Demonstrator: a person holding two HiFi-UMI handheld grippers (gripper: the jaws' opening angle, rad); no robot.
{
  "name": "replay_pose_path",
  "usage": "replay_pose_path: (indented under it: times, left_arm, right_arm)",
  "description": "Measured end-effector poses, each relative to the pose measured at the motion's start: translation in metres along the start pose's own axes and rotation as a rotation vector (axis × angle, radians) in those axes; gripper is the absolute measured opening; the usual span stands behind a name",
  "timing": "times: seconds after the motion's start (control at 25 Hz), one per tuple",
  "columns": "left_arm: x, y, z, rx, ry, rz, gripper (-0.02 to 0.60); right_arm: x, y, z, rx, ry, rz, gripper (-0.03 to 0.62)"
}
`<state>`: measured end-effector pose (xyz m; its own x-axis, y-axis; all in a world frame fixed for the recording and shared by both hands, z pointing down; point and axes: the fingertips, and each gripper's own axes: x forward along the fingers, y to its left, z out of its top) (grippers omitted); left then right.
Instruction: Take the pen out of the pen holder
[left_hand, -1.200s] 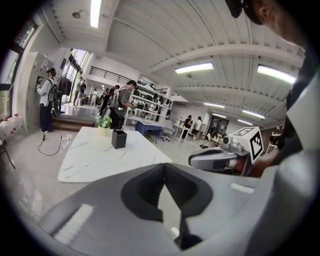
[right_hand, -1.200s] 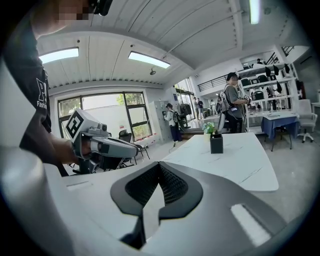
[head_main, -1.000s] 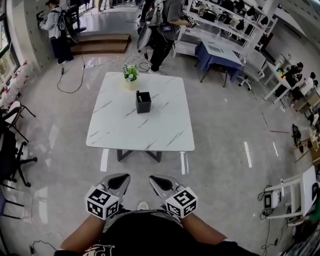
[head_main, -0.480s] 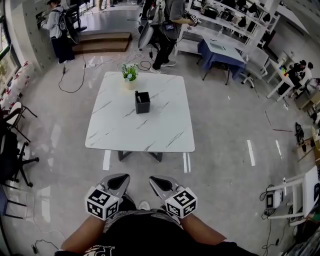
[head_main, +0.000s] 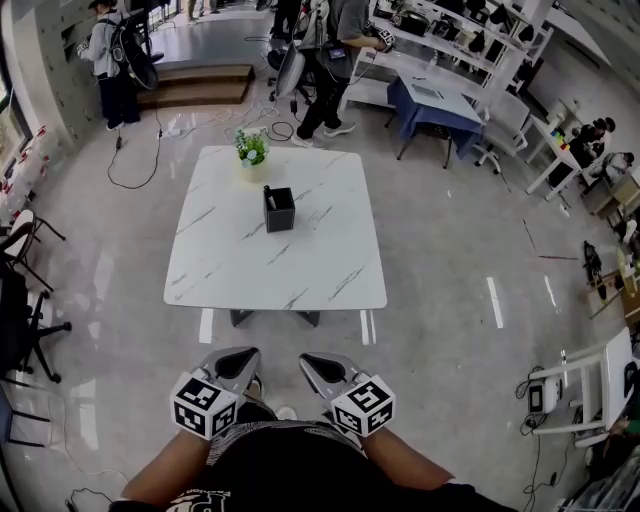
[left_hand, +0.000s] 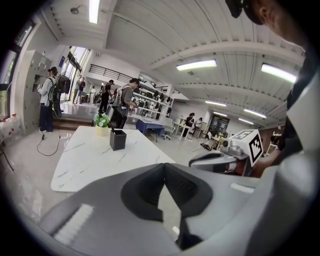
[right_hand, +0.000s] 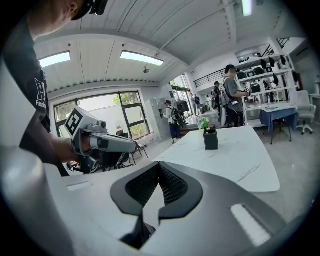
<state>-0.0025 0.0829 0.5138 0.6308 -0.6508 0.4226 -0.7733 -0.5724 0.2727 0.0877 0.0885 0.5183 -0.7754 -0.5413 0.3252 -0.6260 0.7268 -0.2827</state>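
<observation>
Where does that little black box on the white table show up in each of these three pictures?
Head view: the pen holder stands upper centre, on the far half of the table.
Left gripper view: the pen holder is left of centre, mid-height.
Right gripper view: the pen holder is right of centre, mid-height.
Shared landmark: the potted plant just beyond it in every view.

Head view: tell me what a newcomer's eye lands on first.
The white marble table dominates the middle, with a black pen holder near its centre and a potted plant at its far edge. At the bottom edge, the left gripper and right gripper sit side by side, jaws shut and empty, short of the table.
</observation>
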Motion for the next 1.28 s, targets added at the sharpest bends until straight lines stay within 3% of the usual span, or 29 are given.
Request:
replay_pose_path:
  times: [0.36, 0.76, 1.28]
  left_arm:
    - [0.029, 0.04, 0.025, 0.022, 0.005, -0.011, 0.057]
    - [0.067, 0.103, 0.09, 0.056, -0.022, -0.02, 0.057]
    - [0.094, 0.19, 0.134, 0.087, -0.014, -0.07, 0.057]
  right_arm:
    - [0.035, -0.035, 0.023, -0.006, 0.012, -0.027, 0.0]
    - [0.094, -0.081, 0.08, -0.04, -0.013, -0.046, 0.0]
    - [0.175, -0.123, 0.128, -0.028, -0.033, -0.127, 0.0]
